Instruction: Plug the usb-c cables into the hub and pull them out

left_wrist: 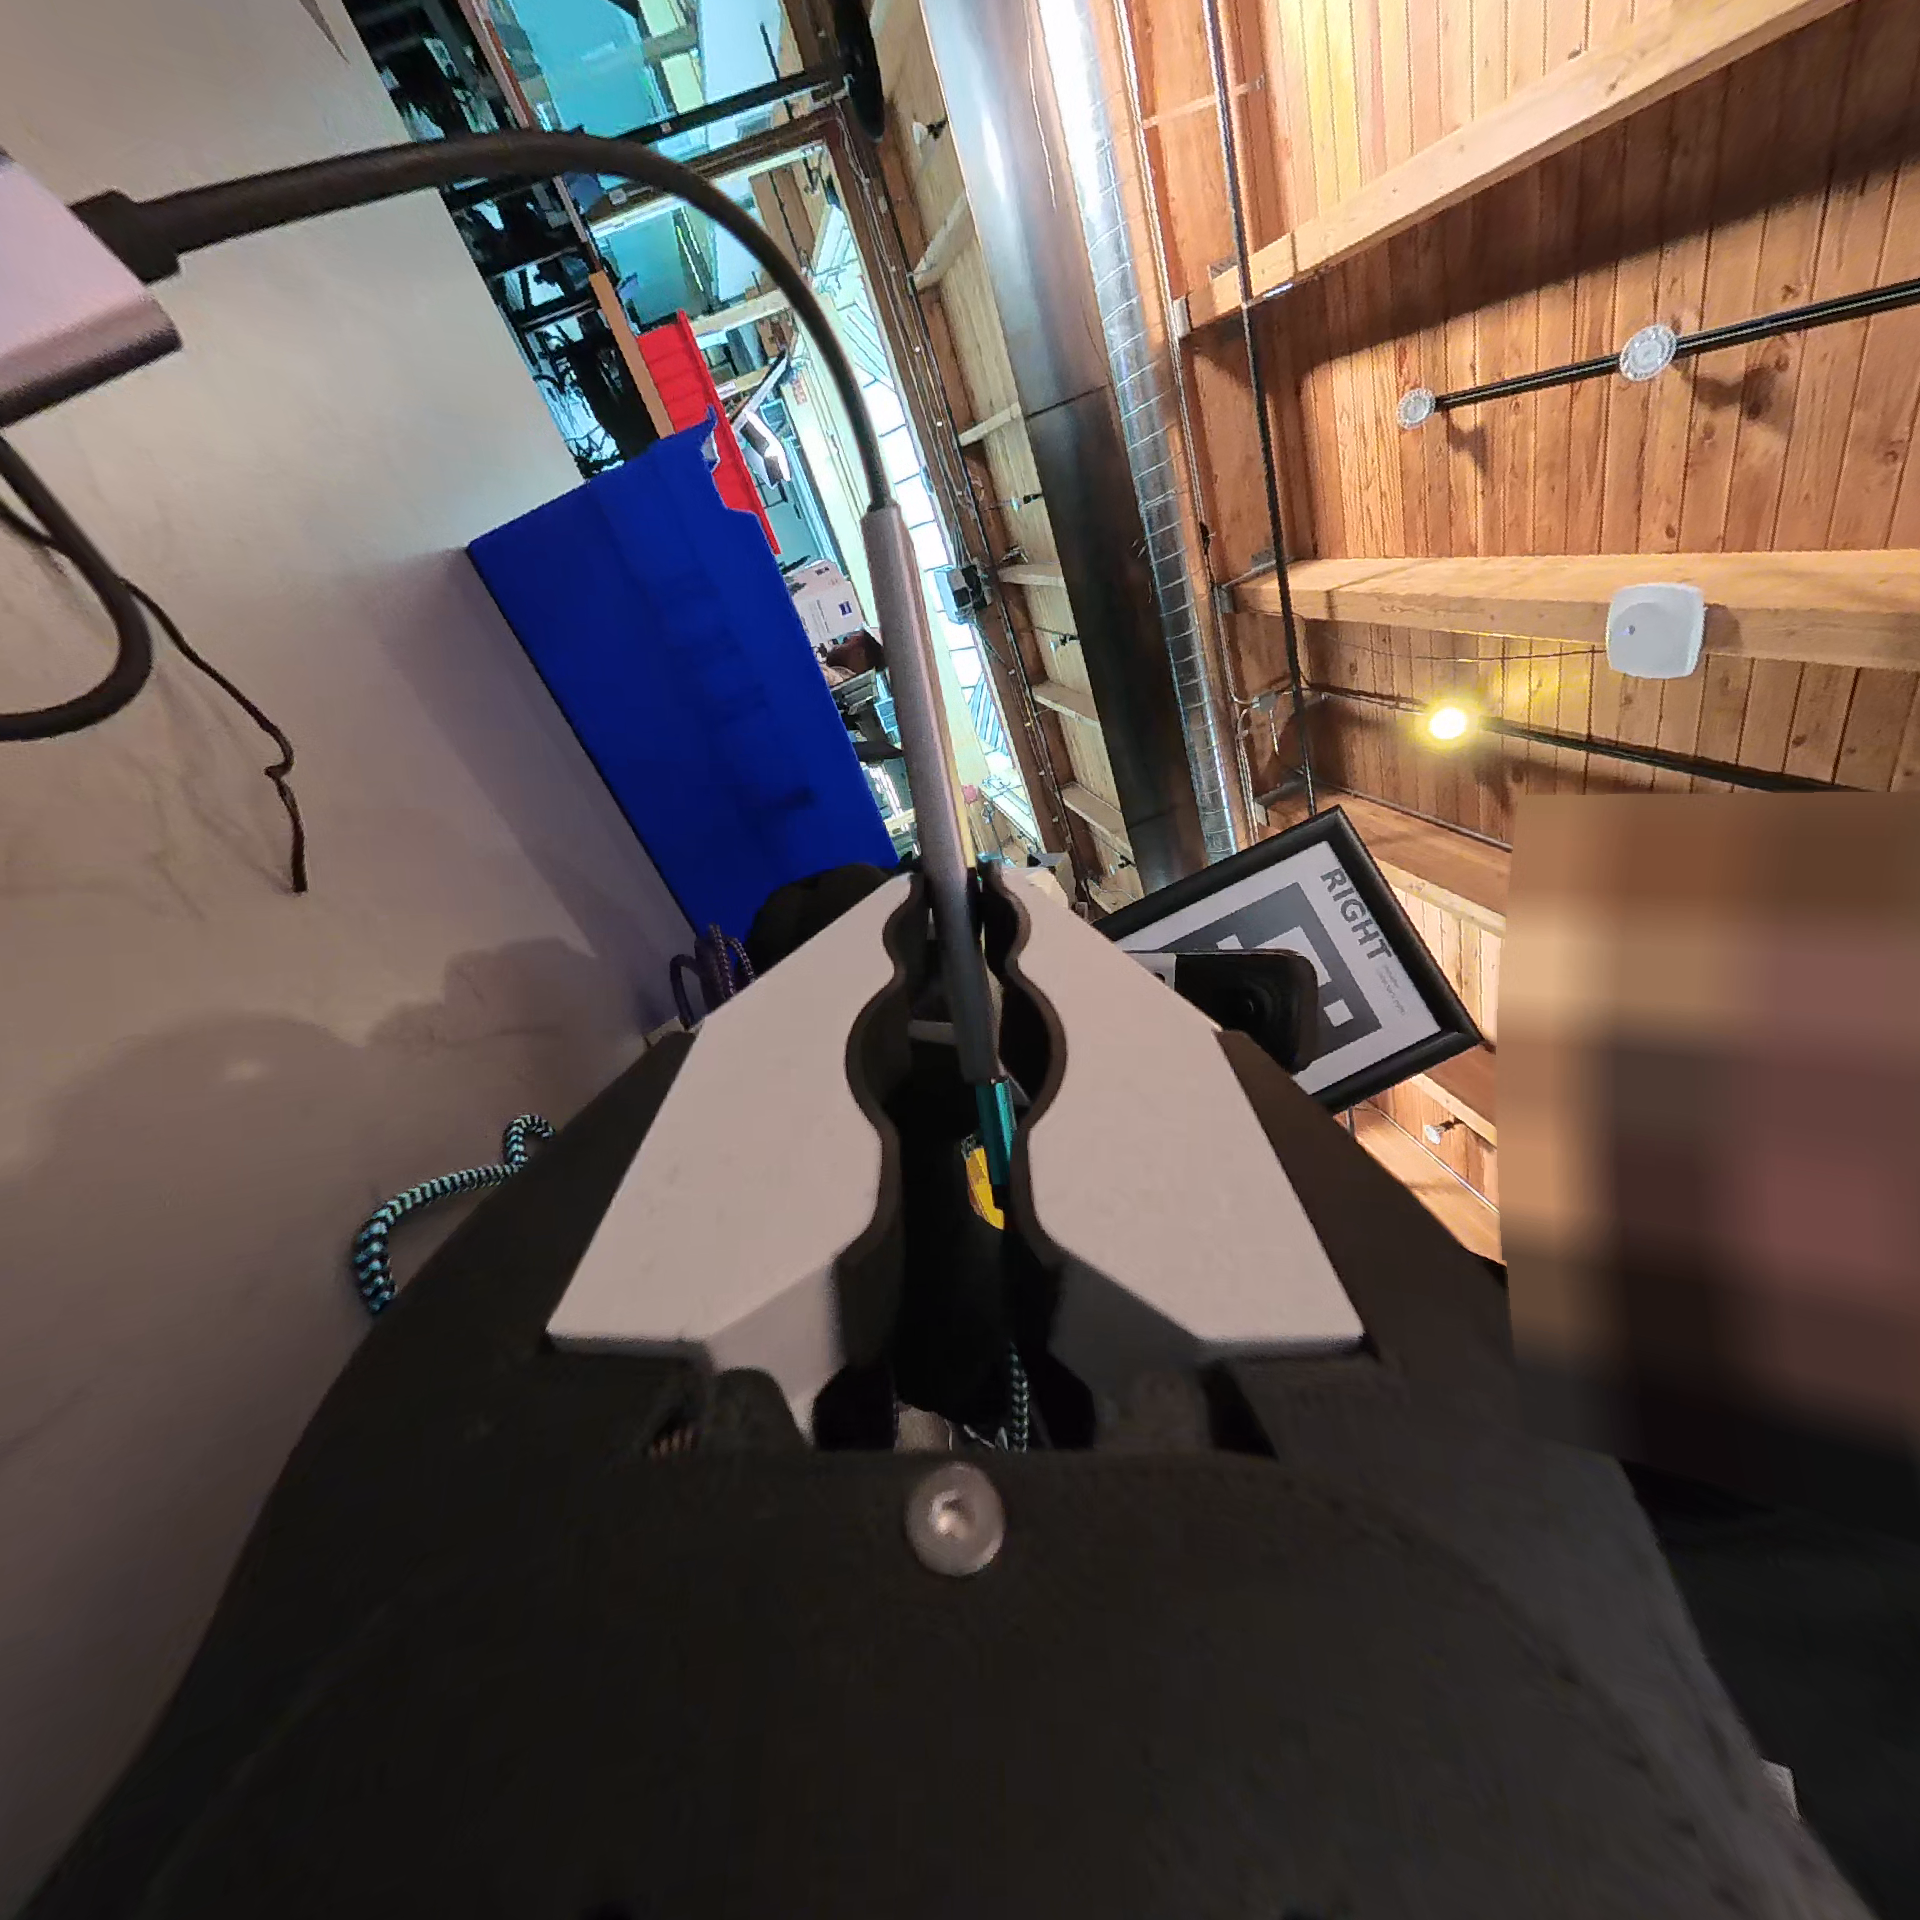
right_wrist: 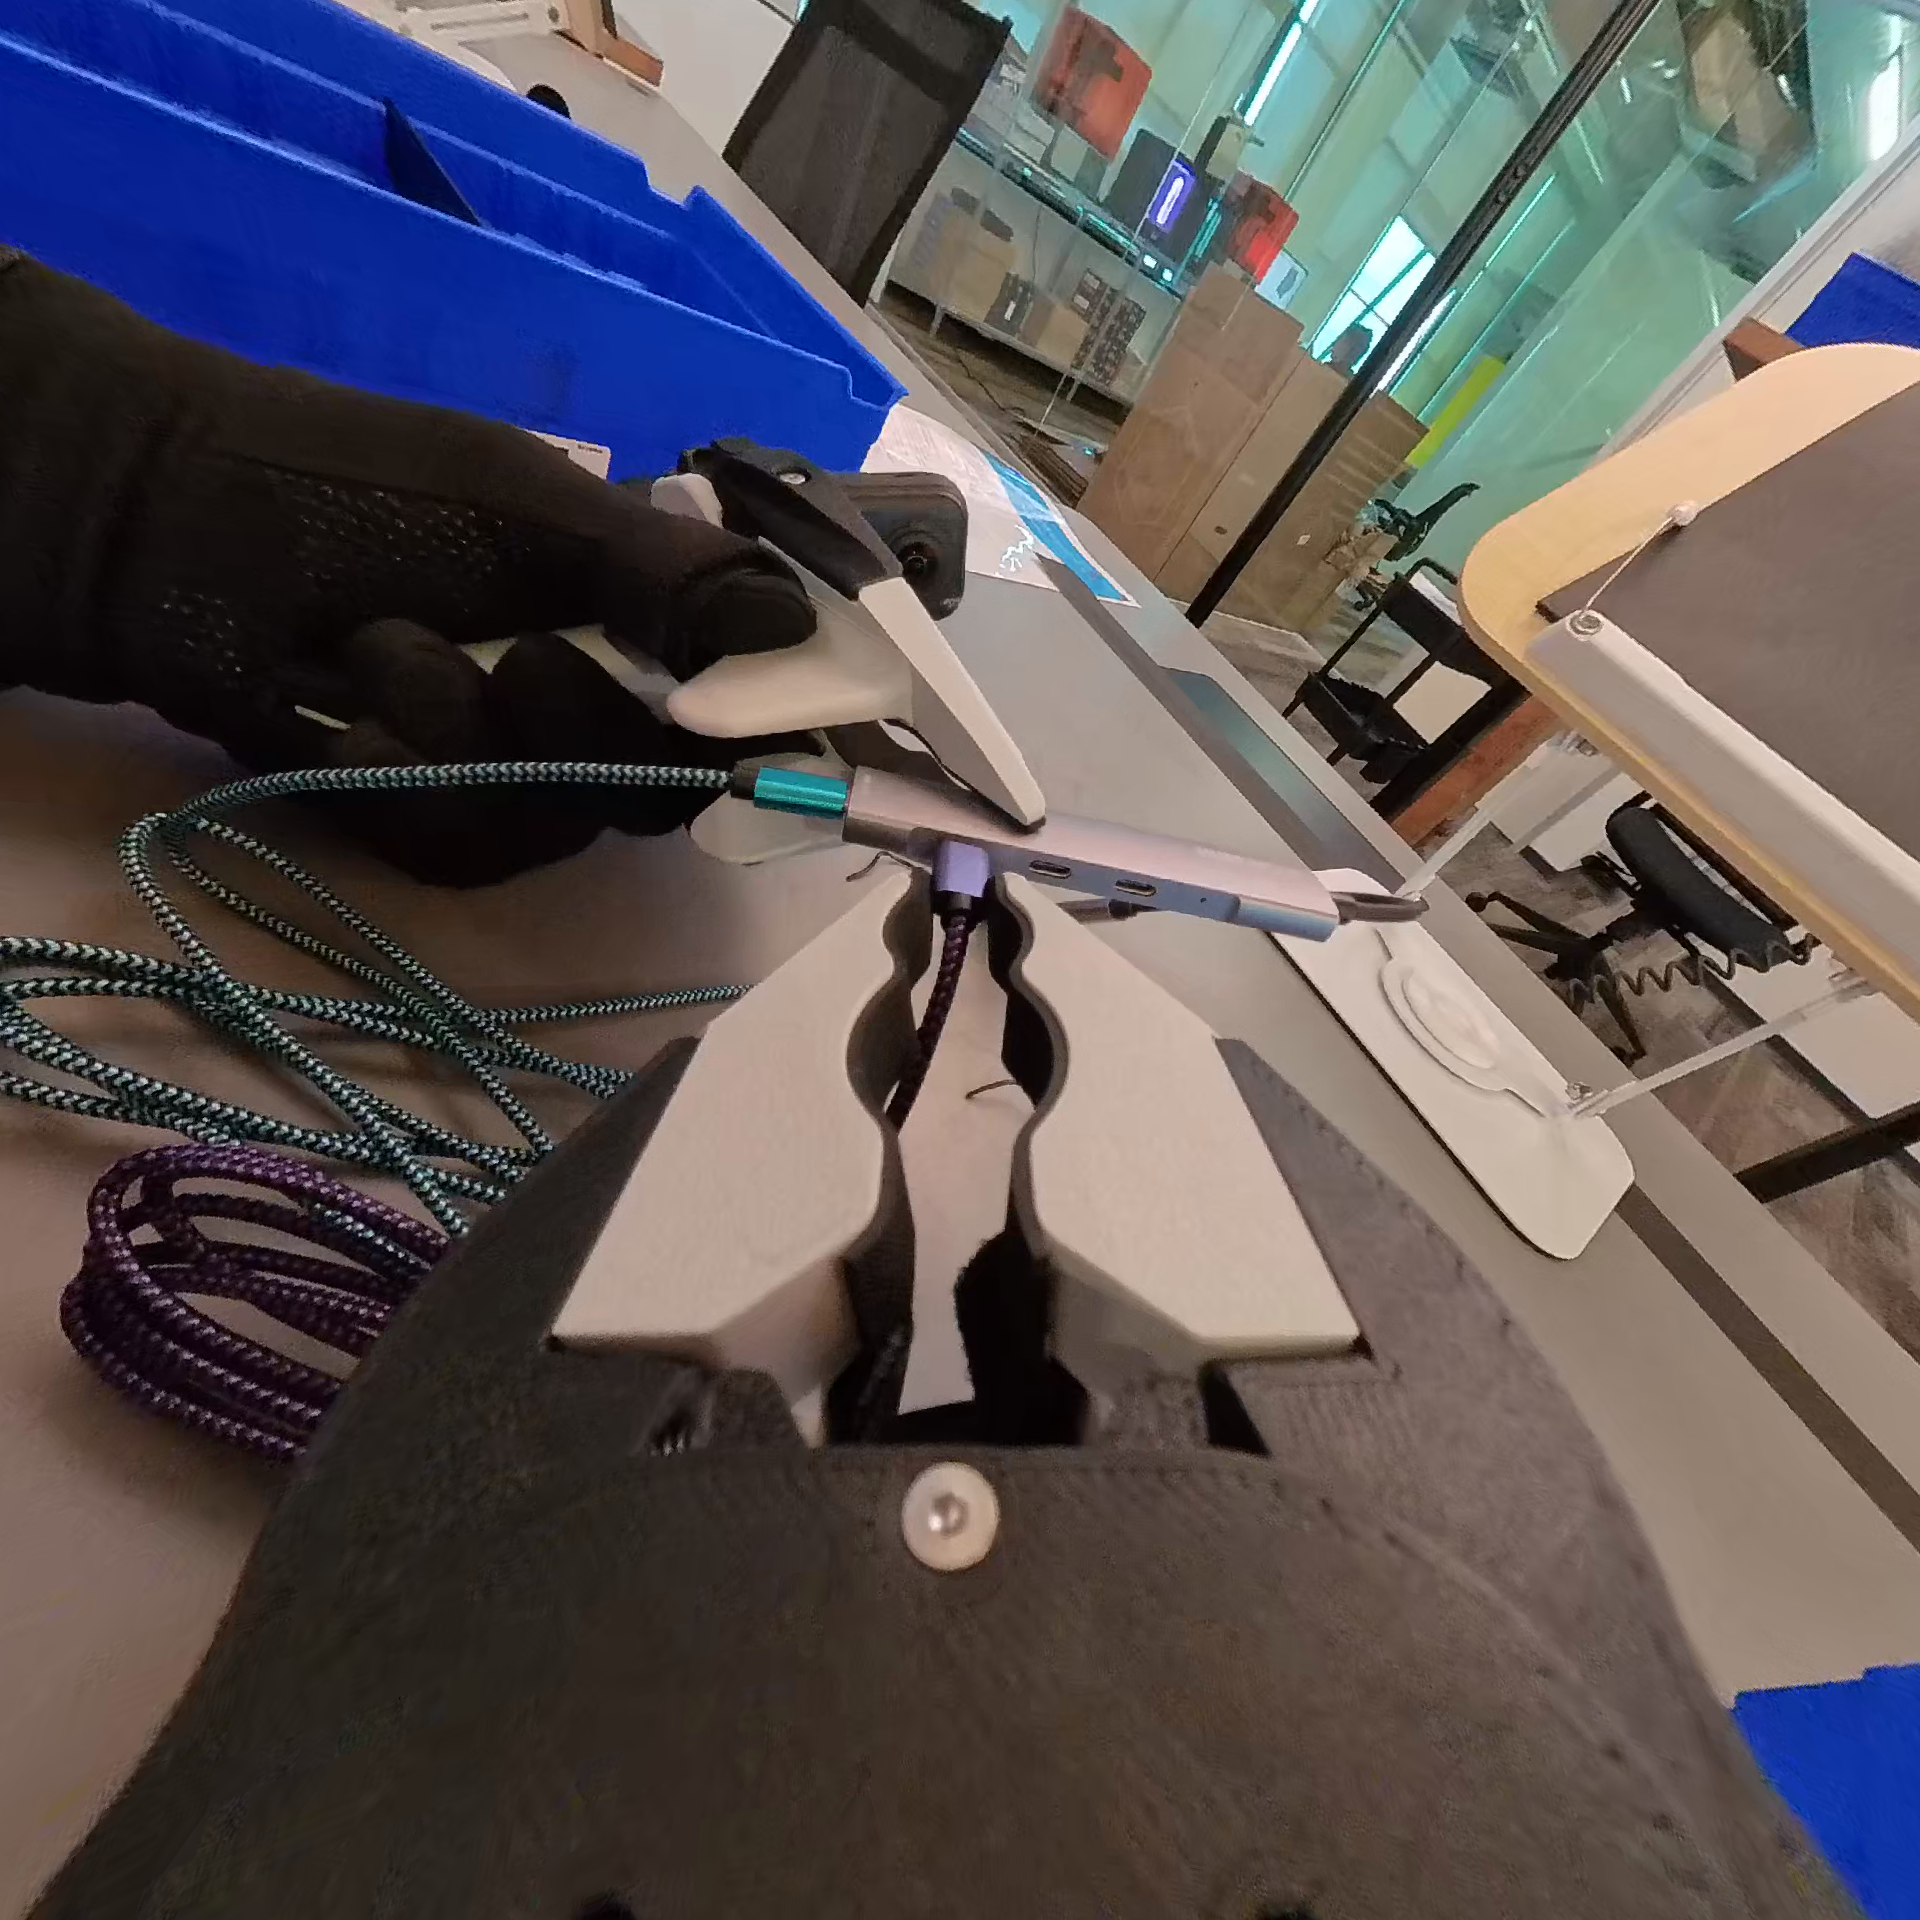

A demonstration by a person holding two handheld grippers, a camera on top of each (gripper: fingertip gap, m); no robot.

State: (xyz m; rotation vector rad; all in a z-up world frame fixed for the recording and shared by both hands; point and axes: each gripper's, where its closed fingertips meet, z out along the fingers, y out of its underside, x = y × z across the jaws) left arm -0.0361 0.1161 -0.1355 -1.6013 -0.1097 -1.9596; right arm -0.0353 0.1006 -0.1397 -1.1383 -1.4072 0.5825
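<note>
The left gripper (right_wrist: pixel 940 800) clamps the slim grey metal usb-c hub (right_wrist: pixel 1091 847) above the grey worktop (right_wrist: pixel 623 935). A teal braided cable (right_wrist: pixel 468 777) sits plugged in at the hub's 9 o'clock end. At 6 o'clock, the right gripper (right_wrist: pixel 954 914) pinches the purple braided cable (right_wrist: pixel 940 997) at its plug, seated in the hub.

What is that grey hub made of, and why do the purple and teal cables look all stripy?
The hub looks like brushed metal, probably aluminium: matte grey with crisp edges. The purple cable and the teal cable seem wrapped in woven fabric, likely nylon; the criss-cross threads make the stripes. Their plug shells look like shiny coloured metal.
</note>
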